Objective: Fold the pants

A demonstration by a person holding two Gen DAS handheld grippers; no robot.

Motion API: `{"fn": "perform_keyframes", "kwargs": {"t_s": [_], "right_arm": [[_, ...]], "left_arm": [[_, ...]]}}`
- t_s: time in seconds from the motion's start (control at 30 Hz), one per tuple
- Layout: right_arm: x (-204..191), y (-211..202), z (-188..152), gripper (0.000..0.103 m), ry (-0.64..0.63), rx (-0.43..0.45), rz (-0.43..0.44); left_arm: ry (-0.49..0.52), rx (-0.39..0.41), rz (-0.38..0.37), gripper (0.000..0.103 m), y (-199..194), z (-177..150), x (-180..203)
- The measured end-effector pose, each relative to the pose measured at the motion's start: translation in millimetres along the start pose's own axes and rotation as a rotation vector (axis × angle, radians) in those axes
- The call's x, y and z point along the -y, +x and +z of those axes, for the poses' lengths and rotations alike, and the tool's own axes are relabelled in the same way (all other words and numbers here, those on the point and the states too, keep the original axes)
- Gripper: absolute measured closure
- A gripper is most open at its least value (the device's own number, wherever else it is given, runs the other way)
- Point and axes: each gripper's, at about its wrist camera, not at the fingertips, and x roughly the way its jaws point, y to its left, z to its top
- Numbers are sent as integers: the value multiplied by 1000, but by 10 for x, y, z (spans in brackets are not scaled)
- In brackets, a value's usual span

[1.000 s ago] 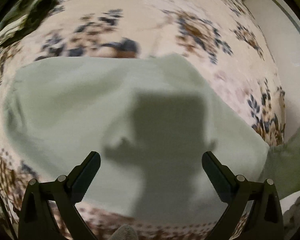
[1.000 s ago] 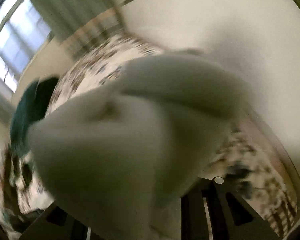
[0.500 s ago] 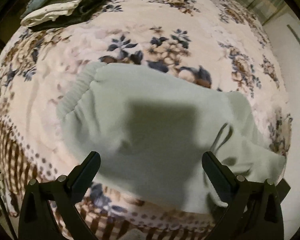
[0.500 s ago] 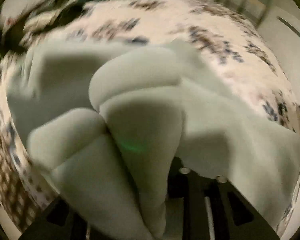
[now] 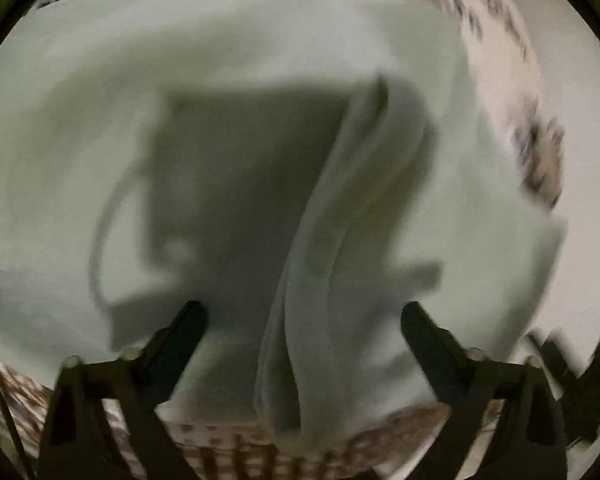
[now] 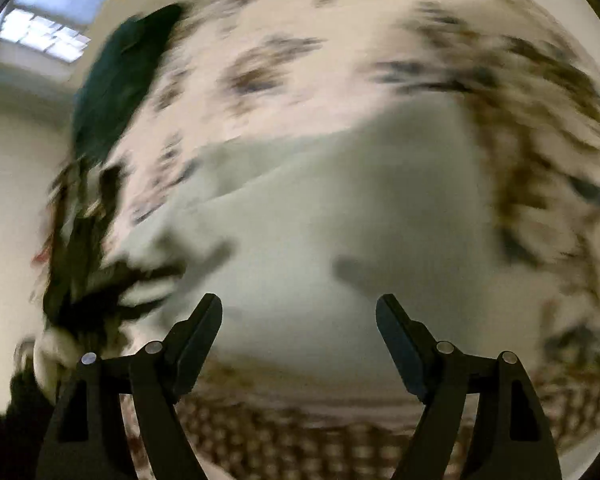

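Pants [image 5: 240,128] lie on the flowery blanket [image 6: 440,20], put down for folding. Left gripper [image 5: 302,320] over pants w/ jaws apart, just narrowing, nothing pinched. Right gripper [image 6: 299,312] just let go.

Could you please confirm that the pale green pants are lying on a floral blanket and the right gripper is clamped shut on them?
Not quite: in the right wrist view the right gripper has just opened, jaws apart and empty. The pale green pants do lie on the floral blanket.
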Motion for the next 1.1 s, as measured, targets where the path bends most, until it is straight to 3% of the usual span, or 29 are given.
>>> {"fn": "perform_keyframes", "kwargs": {"t_s": [0.03,0.07,0.1,0.17,0.23,0.37,0.5,0.57,0.6,0.7,0.83,0.97,1.1], "right_arm": [[161,48,37,21,41,-16,-30],[354,128,51,21,91,-48,-40],[451,179,84,21,116,-65,-34],[676,314,100,23,168,-94,-12],[836,405,117,49,199,-86,-18],[991,601,150,50,266,-140,-8],[896,426,194,48,251,-141,-9],[898,266,120,48,284,-134,9],[899,184,52,47,309,-128,26],[916,71,-108,47,379,-136,83],[929,54,-312,47,453,-177,136],[823,232,-471,47,464,-244,169],[680,459,-473,47,473,-261,209]], "left_arm": [[34,19,24,28,5,-48,48],[77,41,1,61,-14,-116,107],[99,41,-1,70,-22,-156,147],[156,67,62,71,-61,-243,226],[184,46,101,70,-19,-305,237],[139,11,71,64,-99,-324,171],[-125,-10,-135,63,-230,-371,-77],[-170,10,-164,65,-219,-431,-82],[-167,27,-158,81,-200,-464,-57],[-152,55,-122,89,-218,-568,42],[-136,75,-132,89,-460,-670,3],[-140,25,-22,88,-183,-598,-160],[-162,27,-41,84,-132,-485,-208]]}}
